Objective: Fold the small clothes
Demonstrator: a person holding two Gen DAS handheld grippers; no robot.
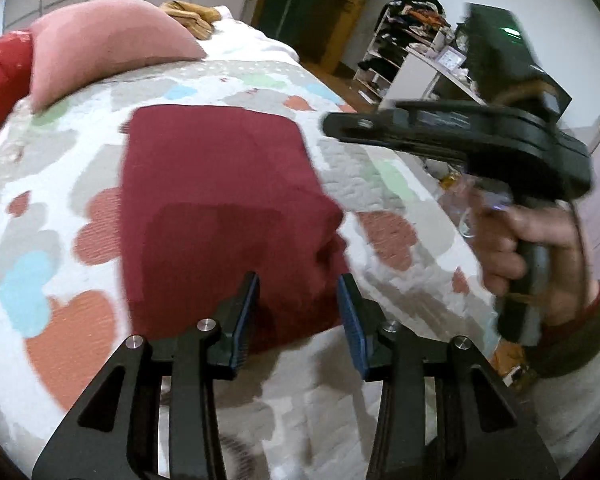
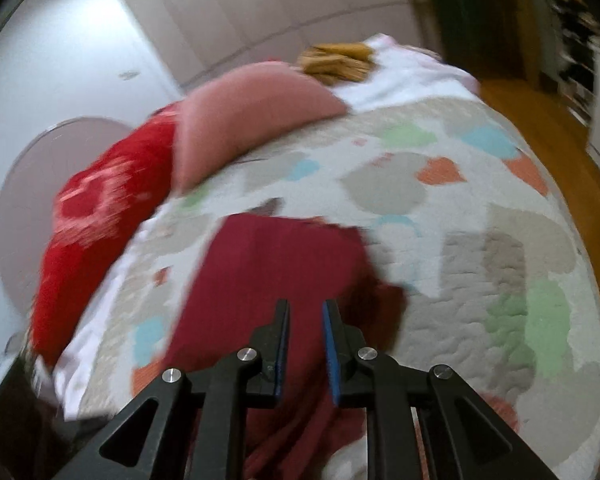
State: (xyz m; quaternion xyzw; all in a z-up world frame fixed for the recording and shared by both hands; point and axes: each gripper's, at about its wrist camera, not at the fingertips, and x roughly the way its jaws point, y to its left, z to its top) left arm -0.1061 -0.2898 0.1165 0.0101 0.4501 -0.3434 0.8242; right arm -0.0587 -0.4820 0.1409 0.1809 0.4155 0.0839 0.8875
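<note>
- Left gripper (image 1: 298,312), bottom centre of its view, has its fingers apart above the near edge of the dark red cloth (image 1: 220,208), gripping nothing.
- Right gripper (image 2: 305,344) has its fingers narrowly apart over the cloth, which lies mid-frame on the patterned quilt (image 1: 60,184).

**Both tools angled down, neither gripping**

I see my left tool (image 1: 298,320) with jaws parted and nothing pinched between them. My right tool (image 2: 306,344) shows only a narrow gap. My right hand (image 1: 532,252) grips its handle.
</note>
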